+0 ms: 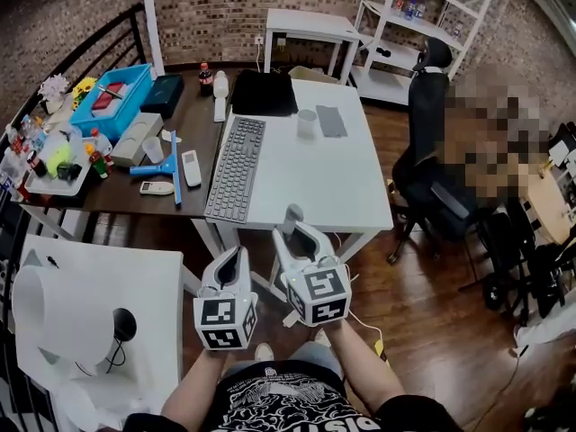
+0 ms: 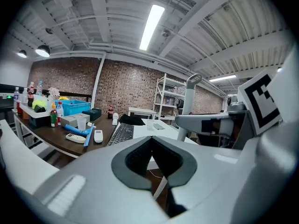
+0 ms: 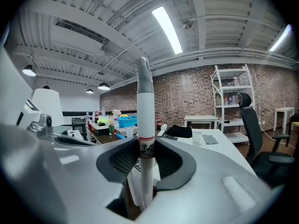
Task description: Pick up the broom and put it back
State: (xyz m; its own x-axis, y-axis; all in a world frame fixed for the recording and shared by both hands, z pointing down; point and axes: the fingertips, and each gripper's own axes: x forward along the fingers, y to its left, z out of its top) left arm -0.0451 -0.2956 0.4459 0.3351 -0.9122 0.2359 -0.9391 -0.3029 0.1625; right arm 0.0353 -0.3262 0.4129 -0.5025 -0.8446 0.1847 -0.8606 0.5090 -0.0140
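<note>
The broom shows only as a white handle with a grey tip (image 3: 145, 97), standing upright between my right gripper's pads; its brush end is out of sight below. My right gripper (image 3: 145, 149) is shut on this handle just under a red-edged label. In the head view the same gripper (image 1: 292, 234) is at the near edge of the white table, and the grey tip (image 1: 293, 212) pokes up above the jaws. My left gripper (image 1: 236, 259) is beside it on the left. Its pads meet with nothing between them (image 2: 152, 146). From the left gripper view, the handle (image 2: 189, 97) rises at right.
A white table (image 1: 351, 187) ahead carries a keyboard (image 1: 236, 169), a cup (image 1: 307, 122) and a black bag (image 1: 263, 93). The dark table (image 1: 126, 196) at left holds a blue bin (image 1: 112, 100), remotes and bottles. A black office chair (image 1: 432, 151), a shelf (image 1: 423, 25) and a person are at right.
</note>
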